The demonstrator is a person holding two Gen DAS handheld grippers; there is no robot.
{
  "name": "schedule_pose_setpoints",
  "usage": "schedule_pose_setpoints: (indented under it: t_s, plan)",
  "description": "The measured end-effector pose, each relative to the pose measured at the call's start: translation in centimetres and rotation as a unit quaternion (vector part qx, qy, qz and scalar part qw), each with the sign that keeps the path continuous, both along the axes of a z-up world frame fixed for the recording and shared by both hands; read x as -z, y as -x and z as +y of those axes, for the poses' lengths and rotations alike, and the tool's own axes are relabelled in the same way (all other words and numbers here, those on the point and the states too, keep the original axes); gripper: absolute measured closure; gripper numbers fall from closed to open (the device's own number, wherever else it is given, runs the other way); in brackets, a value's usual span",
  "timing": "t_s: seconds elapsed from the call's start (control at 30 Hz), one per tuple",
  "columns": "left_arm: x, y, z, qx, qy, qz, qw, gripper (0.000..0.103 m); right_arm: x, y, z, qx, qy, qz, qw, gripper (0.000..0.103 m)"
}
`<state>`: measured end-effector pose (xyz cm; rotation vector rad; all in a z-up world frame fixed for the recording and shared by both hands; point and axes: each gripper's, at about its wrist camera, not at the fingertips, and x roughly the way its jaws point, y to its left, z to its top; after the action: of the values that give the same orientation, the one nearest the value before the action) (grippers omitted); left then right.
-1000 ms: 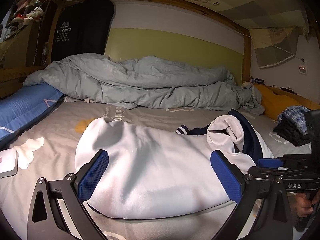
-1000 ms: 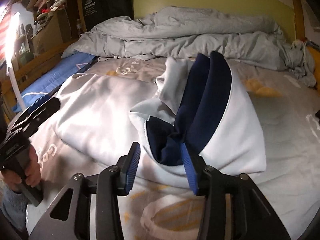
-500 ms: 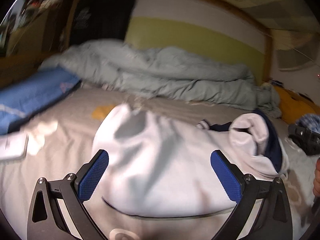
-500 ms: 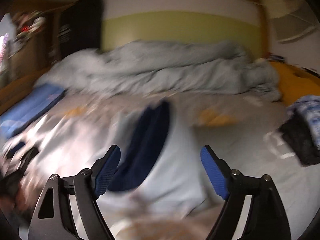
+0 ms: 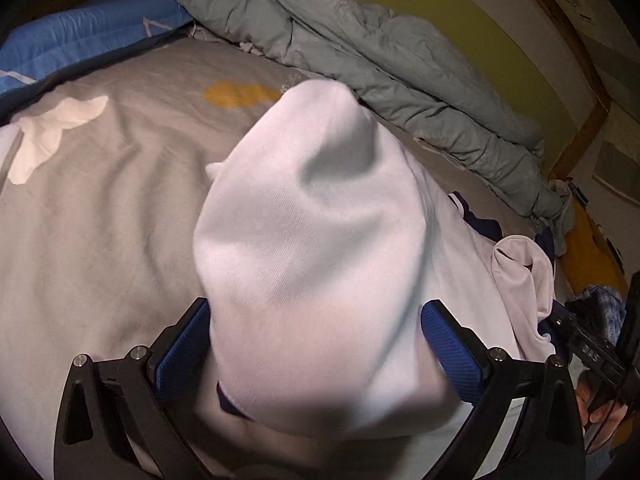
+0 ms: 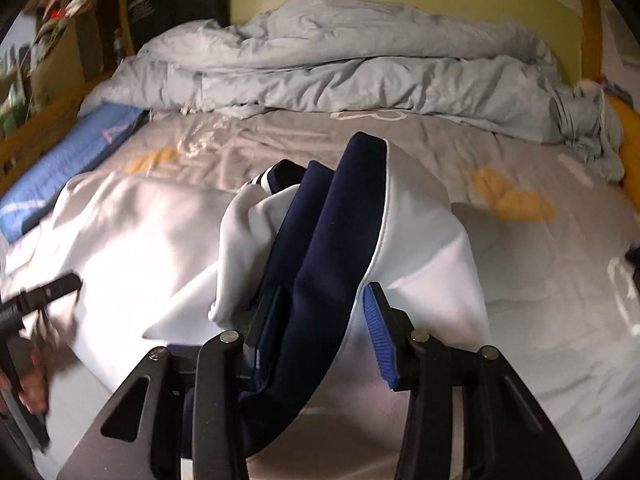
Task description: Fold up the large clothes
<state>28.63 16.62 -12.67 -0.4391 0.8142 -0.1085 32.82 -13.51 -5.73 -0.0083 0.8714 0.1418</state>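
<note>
A white garment with navy trim [image 5: 320,240] lies bunched on the grey bedsheet [image 5: 120,200]. My left gripper [image 5: 316,356] has its blue pads on either side of a raised fold of white cloth, which fills the gap between them. My right gripper [image 6: 324,328] has its jaws around the navy and white edge of the garment [image 6: 332,248], lifted off the bed. The white body spreads left in the right wrist view [image 6: 140,232]. The other gripper shows at each view's edge.
A crumpled grey duvet [image 6: 340,60] lies along the back wall. A blue pillow [image 5: 88,36] is at the left, a white cloth [image 5: 52,128] beside it. Dark and checked clothes [image 5: 600,304] and an orange cushion [image 5: 588,248] sit at the right.
Both grippers moved in onto the garment and closed partway around it. The left one now holds a raised white fold; the right one holds the navy-trimmed edge, lifted.
</note>
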Motion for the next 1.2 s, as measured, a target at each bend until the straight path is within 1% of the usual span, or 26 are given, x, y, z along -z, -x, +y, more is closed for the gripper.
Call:
schedule_pose_setpoints:
  t_s: [0.03,0.1,0.13,0.17,0.2,0.23,0.27,0.3,0.33,0.37,0.4,0.47,0.53,0.57,0.63,0.7,0.77,0.8,0.87,0.93,0.97,1.0,1.03,1.07,1.13,1.2]
  plan:
    - [0.0,-0.1,0.1,0.003,0.006,0.001,1.0000,0.000,-0.4,0.2,-0.2,-0.004,-0.003,0.002,1.000,0.061]
    - [-0.1,-0.5,0.3,0.004,0.018,0.001,0.9998,0.001,-1.1,0.6,-1.1,-0.004,-0.032,0.003,0.999,0.061]
    - [-0.1,-0.7,0.4,0.004,0.026,-0.002,0.9996,0.005,-1.5,0.9,-1.7,-0.001,-0.048,0.002,0.999,0.061]
    - [-0.2,-0.7,0.5,0.006,0.037,-0.009,0.9992,0.038,-1.8,1.3,-2.1,0.003,-0.056,0.000,0.998,0.062]
    - [-0.2,-0.7,0.6,0.016,0.057,-0.012,0.9982,0.063,-1.9,1.6,-2.4,0.005,-0.057,-0.001,0.998,0.062]
    - [-0.4,-0.7,0.5,0.018,0.069,-0.015,0.9974,0.069,-2.0,1.7,-2.5,0.005,-0.049,-0.001,0.999,0.064]
    - [-1.2,-0.3,0.2,0.016,0.059,-0.029,0.9977,0.084,-2.0,1.8,-2.6,0.002,-0.039,-0.002,0.999,0.065]
    - [-2.0,0.1,-0.4,0.020,0.038,-0.045,0.9981,0.089,-1.9,2.0,-2.7,-0.003,-0.031,-0.006,0.999,0.065]
    - [-3.4,0.8,-1.7,0.022,-0.005,-0.072,0.9971,0.091,-1.7,1.8,-2.7,-0.009,-0.029,-0.007,1.000,0.065]
    - [-4.7,1.6,-3.1,0.024,-0.043,-0.096,0.9942,0.092,-1.3,1.5,-2.7,-0.015,-0.029,-0.001,0.999,0.065]
    - [-5.6,2.0,-4.1,0.027,-0.065,-0.113,0.9911,0.093,-0.6,1.1,-2.6,-0.022,-0.035,0.010,0.999,0.063]
    - [-8.1,3.5,-7.1,0.050,-0.102,-0.159,0.9807,0.093,0.1,0.6,-2.0,-0.037,-0.032,0.015,0.999,0.060]
    - [-10.0,4.2,-9.5,0.070,-0.122,-0.186,0.9724,0.093,0.3,0.4,-1.3,-0.052,-0.021,0.011,0.998,0.058]
    - [-11.0,4.8,-11.3,0.083,-0.135,-0.199,0.9672,0.093,0.3,0.4,-1.3,-0.058,-0.028,0.011,0.998,0.056]
    - [-12.2,5.4,-13.9,0.102,-0.139,-0.207,0.9630,0.094,0.2,0.6,-1.7,-0.066,-0.048,0.012,0.997,0.056]
    - [-12.5,5.6,-16.3,0.116,-0.129,-0.212,0.9619,0.094,0.1,0.9,-2.9,-0.074,-0.088,0.017,0.993,0.056]
    - [-12.0,5.5,-18.5,0.124,-0.118,-0.213,0.9620,0.094,-0.6,2.0,-4.9,-0.078,-0.114,0.014,0.990,0.066]
    - [-11.4,5.5,-19.4,0.124,-0.108,-0.217,0.9623,0.094,-1.2,2.7,-6.1,-0.070,-0.116,0.003,0.991,0.067]
    - [-9.9,5.0,-21.4,0.125,-0.086,-0.220,0.9635,0.094,-2.2,4.5,-9.1,-0.027,-0.103,-0.028,0.994,0.055]
    - [-8.4,5.1,-22.7,0.122,-0.075,-0.228,0.9630,0.094,-2.5,6.1,-12.2,0.018,-0.078,-0.038,0.996,0.055]
    - [-7.5,5.0,-23.8,0.121,-0.082,-0.235,0.9608,0.094,-2.3,6.5,-13.5,0.029,-0.075,-0.032,0.996,0.055]
    - [-7.1,5.3,-24.4,0.123,-0.098,-0.240,0.9581,0.094,-2.0,6.7,-14.8,0.045,-0.072,-0.024,0.996,0.055]
    - [-6.6,5.5,-25.2,0.127,-0.126,-0.245,0.9528,0.094,-1.6,6.8,-15.7,0.058,-0.068,-0.017,0.996,0.055]
    - [-6.4,5.8,-25.6,0.128,-0.140,-0.250,0.9497,0.094,-1.1,6.8,-16.6,0.070,-0.066,-0.011,0.995,0.055]
    - [-6.4,5.7,-25.4,0.126,-0.139,-0.252,0.9494,0.094,0.1,6.7,-17.5,0.080,-0.067,0.005,0.995,0.055]
    - [-6.1,5.5,-24.9,0.120,-0.139,-0.246,0.9517,0.094,1.2,6.7,-17.4,0.075,-0.070,0.024,0.994,0.055]
